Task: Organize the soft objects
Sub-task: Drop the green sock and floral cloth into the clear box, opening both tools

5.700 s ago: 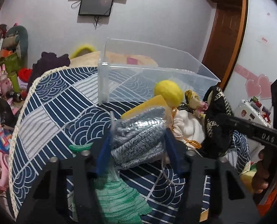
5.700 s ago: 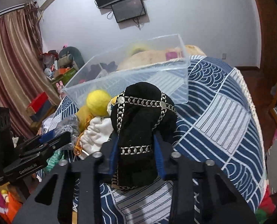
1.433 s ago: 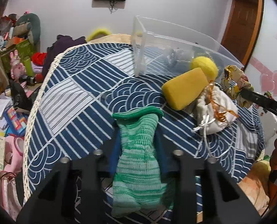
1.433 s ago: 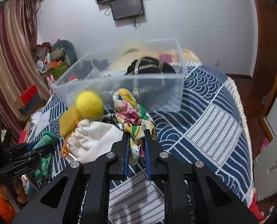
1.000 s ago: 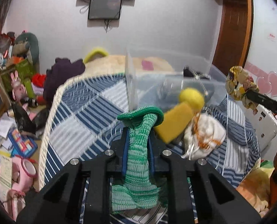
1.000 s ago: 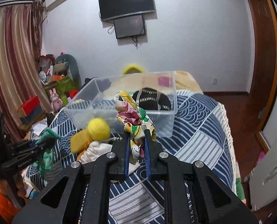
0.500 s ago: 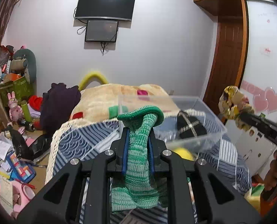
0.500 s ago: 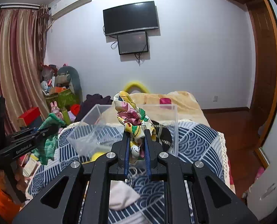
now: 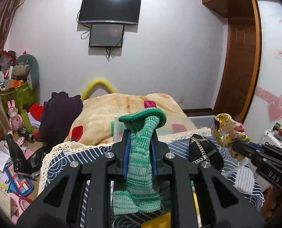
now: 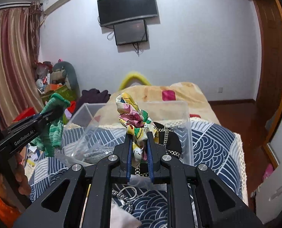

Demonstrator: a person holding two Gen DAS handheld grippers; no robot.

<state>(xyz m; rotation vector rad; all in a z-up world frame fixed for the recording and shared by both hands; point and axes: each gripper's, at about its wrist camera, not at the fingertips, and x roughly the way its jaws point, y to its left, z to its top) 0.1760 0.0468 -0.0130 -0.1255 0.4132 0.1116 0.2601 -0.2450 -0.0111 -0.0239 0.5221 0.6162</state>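
My left gripper (image 9: pixel 139 140) is shut on a green knitted sock (image 9: pixel 139 163), held high above the table; it also shows in the right wrist view (image 10: pixel 53 129). My right gripper (image 10: pixel 138 138) is shut on a floral cloth scrunchie (image 10: pixel 133 117), seen at the right of the left wrist view (image 9: pixel 228 133). Both are held above the clear plastic bin (image 10: pixel 186 114), which holds a black pouch with gold trim (image 10: pixel 167 138) and a grey knitted item (image 10: pixel 95 153).
The bin stands on a table with a blue wave-pattern cloth (image 10: pixel 213 144). A white drawstring pouch (image 10: pixel 122 216) lies below my right gripper. A bed with a beige blanket (image 9: pixel 133 106) is behind. Clutter and toys (image 9: pixel 17 98) fill the left floor.
Both grippers have risen from the table with their loads and moved forward over the bin. Earlier, the black pouch and the grey knit went into the bin.
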